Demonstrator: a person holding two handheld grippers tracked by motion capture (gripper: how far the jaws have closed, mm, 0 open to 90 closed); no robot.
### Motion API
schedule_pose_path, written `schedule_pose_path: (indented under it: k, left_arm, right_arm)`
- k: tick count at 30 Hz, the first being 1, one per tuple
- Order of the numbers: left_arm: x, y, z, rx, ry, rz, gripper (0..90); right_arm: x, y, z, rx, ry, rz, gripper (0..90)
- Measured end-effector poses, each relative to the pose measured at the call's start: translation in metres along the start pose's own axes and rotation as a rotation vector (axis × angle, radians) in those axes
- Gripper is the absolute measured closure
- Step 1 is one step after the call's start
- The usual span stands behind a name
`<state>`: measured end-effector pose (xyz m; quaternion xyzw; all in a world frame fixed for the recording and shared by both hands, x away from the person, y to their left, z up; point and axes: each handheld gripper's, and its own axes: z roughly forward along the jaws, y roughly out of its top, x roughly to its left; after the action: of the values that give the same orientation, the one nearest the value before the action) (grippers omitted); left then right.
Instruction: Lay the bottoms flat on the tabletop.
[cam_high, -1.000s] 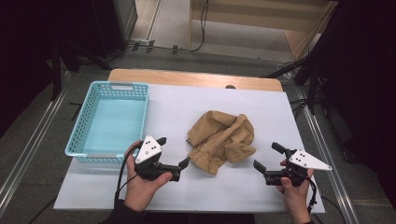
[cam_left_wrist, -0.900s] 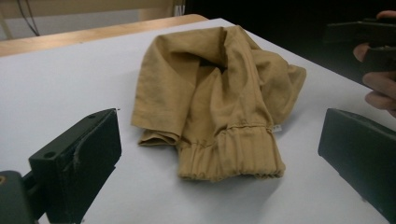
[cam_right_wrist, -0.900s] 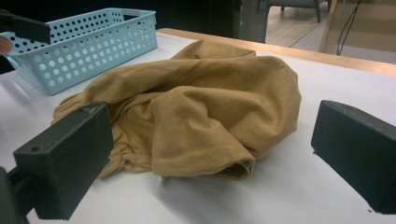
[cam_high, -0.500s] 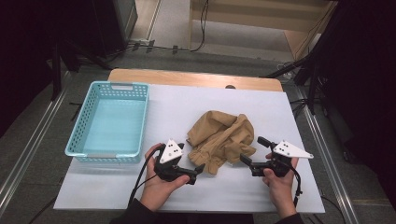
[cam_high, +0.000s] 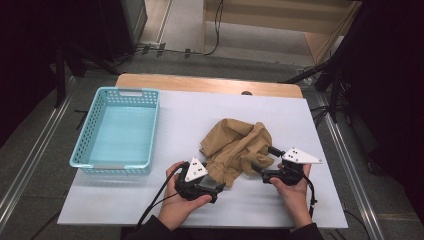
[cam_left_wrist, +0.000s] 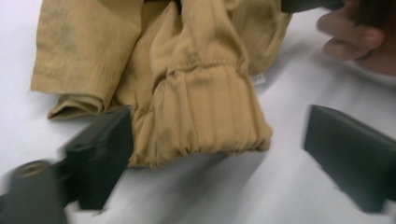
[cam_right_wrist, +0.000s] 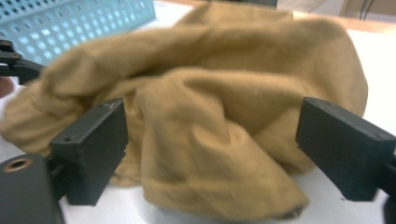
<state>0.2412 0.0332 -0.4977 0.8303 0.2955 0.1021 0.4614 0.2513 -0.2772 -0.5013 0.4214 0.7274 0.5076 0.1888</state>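
Both tools' tips (cam_high: 220, 184) blurred — crumpled garment (cam_high: 235, 145)

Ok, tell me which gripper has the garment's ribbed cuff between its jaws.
The left gripper: the ribbed cuff lies between its open jaws; the right gripper faces bunched plain cloth.

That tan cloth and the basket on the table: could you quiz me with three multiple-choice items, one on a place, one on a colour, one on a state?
1. Where does the tan garment lie?
A. inside the basket
B. on the white tabletop, right of the basket
C. on the floor

2. What colour is the basket?
A. light blue
B. red
C. black

3. How do the left gripper jaws stand?
A. clamped tight on the cloth
B. apart, with a ribbed cuff between them
C. holding the basket rim

Answers:
1 B, the high view shows it crumpled on the white tabletop beside the basket.
2 A, its perforated walls are light blue.
3 B, the left gripper view shows a gap beside the cuff; the jaws have just been closing.
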Motion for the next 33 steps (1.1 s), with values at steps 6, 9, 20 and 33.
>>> schedule_pose_path:
  k: [6,9,20,33]
  left_arm:
    - [0.004,-0.005,0.004,0.026,-0.02,-0.031,56.3]
    - [0.007,-0.007,0.003,0.019,-0.027,-0.047,68.8]
    - [-0.005,0.004,-0.012,-0.023,-0.062,0.032,78.2]
    - [0.003,0.039,-0.08,-0.196,-0.016,0.022,79.4]
  right_arm:
    - [0.002,-0.008,0.006,0.078,-0.028,0.001,30.5]
    - [0.001,-0.011,0.012,0.128,-0.03,0.022,49.2]
    - [0.015,-0.003,0.002,0.105,0.041,-0.043,78.0]
    - [0.047,0.037,-0.044,-0.01,0.14,-0.153,60.7]
